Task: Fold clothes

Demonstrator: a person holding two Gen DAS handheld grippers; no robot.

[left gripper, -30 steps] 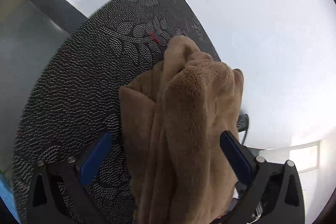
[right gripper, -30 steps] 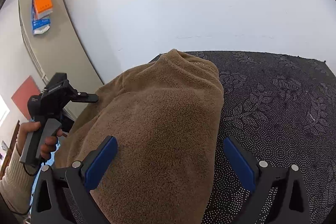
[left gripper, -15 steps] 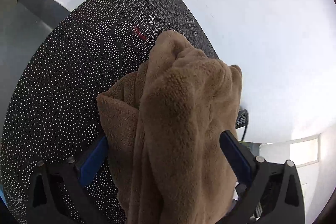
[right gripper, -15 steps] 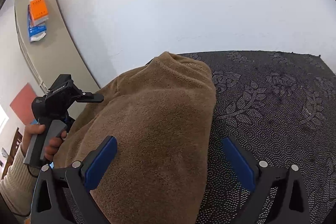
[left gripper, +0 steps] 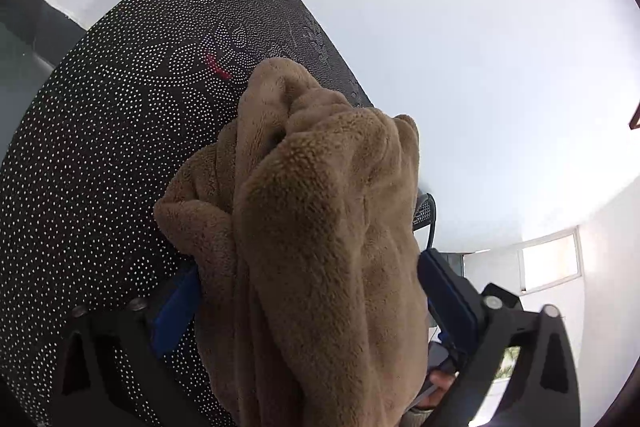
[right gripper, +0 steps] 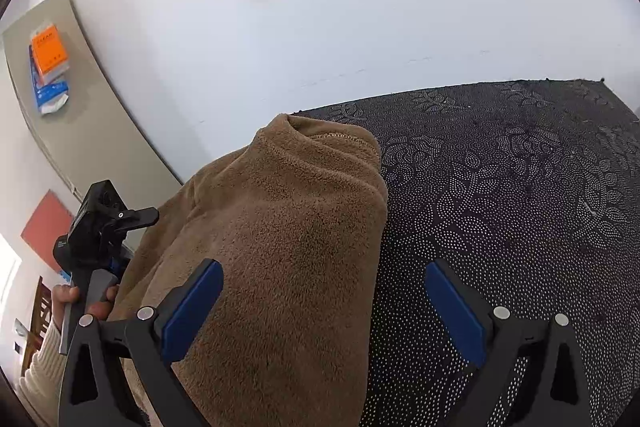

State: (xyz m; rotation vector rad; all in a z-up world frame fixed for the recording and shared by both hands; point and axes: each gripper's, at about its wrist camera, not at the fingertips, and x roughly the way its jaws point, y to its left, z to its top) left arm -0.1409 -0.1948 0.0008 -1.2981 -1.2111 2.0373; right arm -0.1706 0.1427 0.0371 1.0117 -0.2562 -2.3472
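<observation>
Garment: brown fleece piece [right gripper: 280, 251], bunched and draped, lifted off the black dotted mat [right gripper: 520, 207]; its far end, w/ a stitched hem, points toward the mat's back edge by the white wall [right gripper: 320, 7].
Left gripper [left gripper: 304, 303]: jaws spread wide; thick wad of fleece [left gripper: 320, 227] hangs between the blue pads, which look apart, not pinched. What actually bears the cloth's weight: can't tell, hidden under the pile.
Right gripper [right gripper: 320, 311]: jaws wide open; fleece lies over the left pad [right gripper: 192, 311], right pad [right gripper: 452, 307] bare over the mat. Clamped on nothing.
Other hand: seen in right wrist view, person's left hand [right gripper: 80, 301] on the tool handle, cream sleeve [right gripper: 44, 359] below.
Fold state: no flat, squared layers visible; cloth is a loose rumpled bundle, creases run every way.
Progress: judged mid-handling; garment not lying folded on the mat.
Left to do: likely lay flat on mat, square edges, fold over; exact stage unclear.
</observation>
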